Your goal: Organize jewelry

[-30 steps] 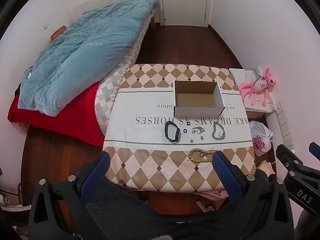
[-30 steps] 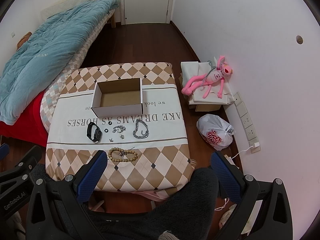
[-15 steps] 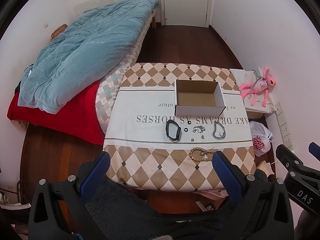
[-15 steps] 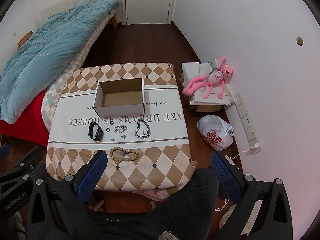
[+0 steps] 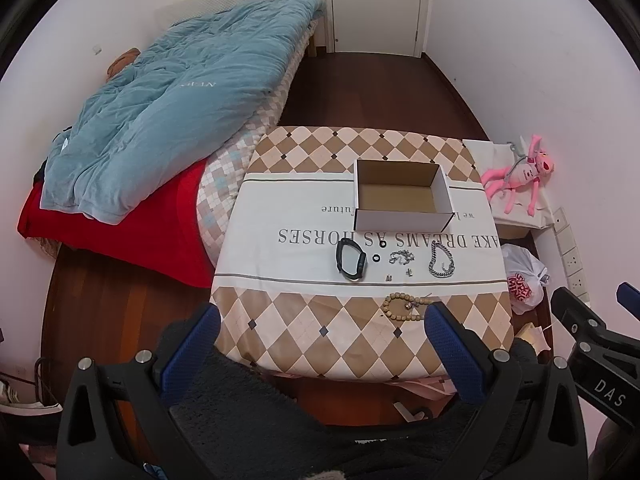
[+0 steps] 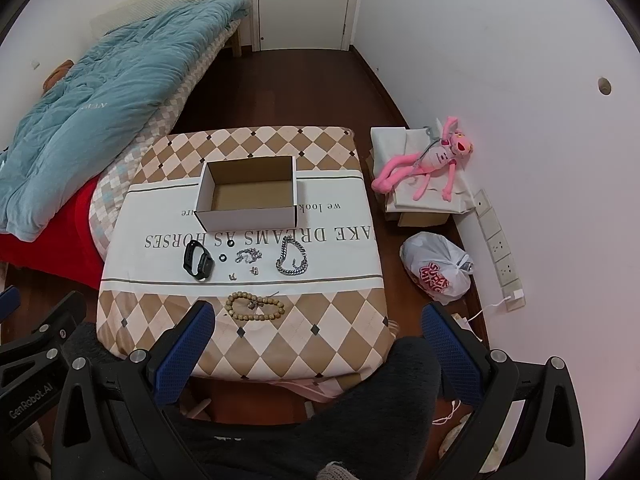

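An empty open cardboard box [image 5: 401, 196] [image 6: 250, 193] stands on a cloth-covered table [image 5: 304, 216] [image 6: 340, 240]. In front of it lie a black watch [image 5: 351, 260] [image 6: 197, 260], two small black rings [image 5: 382, 244] [image 6: 230, 243], a thin silver chain [image 5: 402, 257] [image 6: 248, 256], small silver pieces [image 6: 253, 270], a thick silver chain [image 5: 441, 264] [image 6: 292, 258] and a wooden bead bracelet [image 5: 407, 306] [image 6: 256, 306]. My left gripper [image 5: 324, 334] and right gripper [image 6: 318, 326] are both open and empty, held well above the table's near edge.
A bed with a blue duvet [image 5: 172, 108] and red sheet lies left of the table. A pink plush toy [image 6: 430, 160] on white boxes and a white plastic bag [image 6: 438, 268] sit on the floor to the right. A door [image 5: 376, 4] is at the far end.
Both views have shifted slightly: the table and its items sit a little further away and more central. Nothing on the table has moved.
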`<action>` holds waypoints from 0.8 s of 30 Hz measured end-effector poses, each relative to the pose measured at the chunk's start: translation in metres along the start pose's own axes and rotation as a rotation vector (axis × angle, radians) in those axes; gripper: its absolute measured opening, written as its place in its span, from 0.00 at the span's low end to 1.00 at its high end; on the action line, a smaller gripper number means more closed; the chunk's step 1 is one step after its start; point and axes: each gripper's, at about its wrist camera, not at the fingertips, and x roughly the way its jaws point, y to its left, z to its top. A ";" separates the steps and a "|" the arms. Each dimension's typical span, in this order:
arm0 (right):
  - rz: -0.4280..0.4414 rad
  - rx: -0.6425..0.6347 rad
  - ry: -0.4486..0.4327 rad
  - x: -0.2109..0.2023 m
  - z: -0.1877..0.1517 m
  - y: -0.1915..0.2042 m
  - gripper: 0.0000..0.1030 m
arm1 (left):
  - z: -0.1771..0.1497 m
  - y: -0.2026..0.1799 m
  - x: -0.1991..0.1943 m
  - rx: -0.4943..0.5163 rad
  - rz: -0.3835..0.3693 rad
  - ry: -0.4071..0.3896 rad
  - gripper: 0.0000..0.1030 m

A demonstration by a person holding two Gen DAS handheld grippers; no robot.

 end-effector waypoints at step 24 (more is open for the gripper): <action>0.108 0.136 0.250 0.190 -0.018 -0.017 0.77 | -0.010 -0.004 0.175 0.042 0.070 0.162 1.00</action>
